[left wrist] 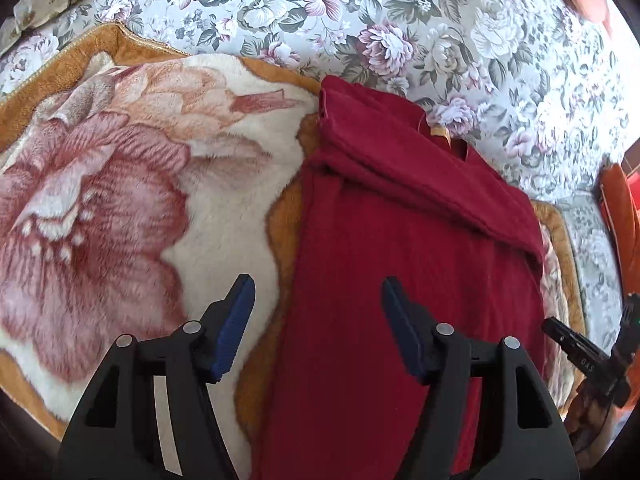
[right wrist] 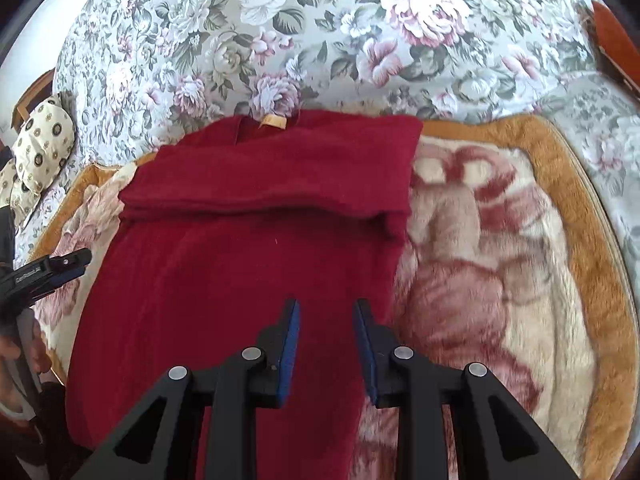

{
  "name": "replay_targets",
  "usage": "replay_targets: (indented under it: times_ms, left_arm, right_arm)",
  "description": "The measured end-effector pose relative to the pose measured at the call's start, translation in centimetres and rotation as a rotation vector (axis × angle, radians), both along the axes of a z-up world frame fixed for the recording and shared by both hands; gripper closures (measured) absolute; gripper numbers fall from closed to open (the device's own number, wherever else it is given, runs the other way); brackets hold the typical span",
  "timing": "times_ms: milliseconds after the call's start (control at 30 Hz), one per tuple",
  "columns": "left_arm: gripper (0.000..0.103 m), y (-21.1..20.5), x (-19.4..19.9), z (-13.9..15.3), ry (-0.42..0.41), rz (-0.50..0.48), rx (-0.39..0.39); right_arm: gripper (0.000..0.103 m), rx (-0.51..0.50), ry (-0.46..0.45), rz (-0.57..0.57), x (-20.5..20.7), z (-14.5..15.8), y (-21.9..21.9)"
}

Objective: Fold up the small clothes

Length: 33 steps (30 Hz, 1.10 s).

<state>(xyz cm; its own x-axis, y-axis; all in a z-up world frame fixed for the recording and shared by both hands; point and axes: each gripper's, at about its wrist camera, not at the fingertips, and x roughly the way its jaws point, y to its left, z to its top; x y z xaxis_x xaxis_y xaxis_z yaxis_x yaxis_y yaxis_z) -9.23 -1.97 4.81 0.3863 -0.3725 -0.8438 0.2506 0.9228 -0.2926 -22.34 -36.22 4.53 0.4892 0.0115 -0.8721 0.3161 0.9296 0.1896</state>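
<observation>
A dark red garment (left wrist: 400, 240) lies flat on a plush flower-patterned blanket (left wrist: 100, 200), its far part folded back over the rest, with a tan label (left wrist: 440, 131) at the far edge. My left gripper (left wrist: 318, 282) hovers open over the garment's left edge, nothing between its blue pads. In the right wrist view the garment (right wrist: 240, 248) fills the middle, its label (right wrist: 274, 122) at the top. My right gripper (right wrist: 327, 304) stands narrowly open above the garment's right part, holding nothing. Each gripper shows at the edge of the other's view: the right gripper (left wrist: 560, 330), the left gripper (right wrist: 68, 264).
The blanket (right wrist: 500, 280) lies on a bed with a floral sheet (right wrist: 280, 40). A cream patterned pillow (right wrist: 40, 140) sits at the far left. An orange-brown object (left wrist: 620, 208) stands past the bed's right side. A hand (right wrist: 24, 352) shows at the lower left.
</observation>
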Motion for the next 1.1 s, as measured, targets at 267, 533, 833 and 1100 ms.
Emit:
replay_targets:
  times_ms: [267,533,833,1100]
  left_arm:
    - [0.032,2.3,-4.7,-2.5,0.014,0.047,0.025]
    - [0.032,2.3,-6.2,-2.7,-0.006,0.014,0.066]
    - [0.032,3.8,-8.3,-2.2,0.047,-0.016,0.005]
    - [0.031,3.4,-11.0,-2.7,0.029,-0.07,0.052]
  right_arm:
    - [0.074,0.168,-0.046,-0.08,-3.1,-2.4,-0.5]
    - [0.097,-0.008,-0.024,-0.069,-4.0,-1.4,-0.4]
    - [0.069,0.17,-0.043,-0.036,-8.6,1.2,1.8]
    - [0.081,0.149,0.062,0.066,-12.5,-1.5,5.8]
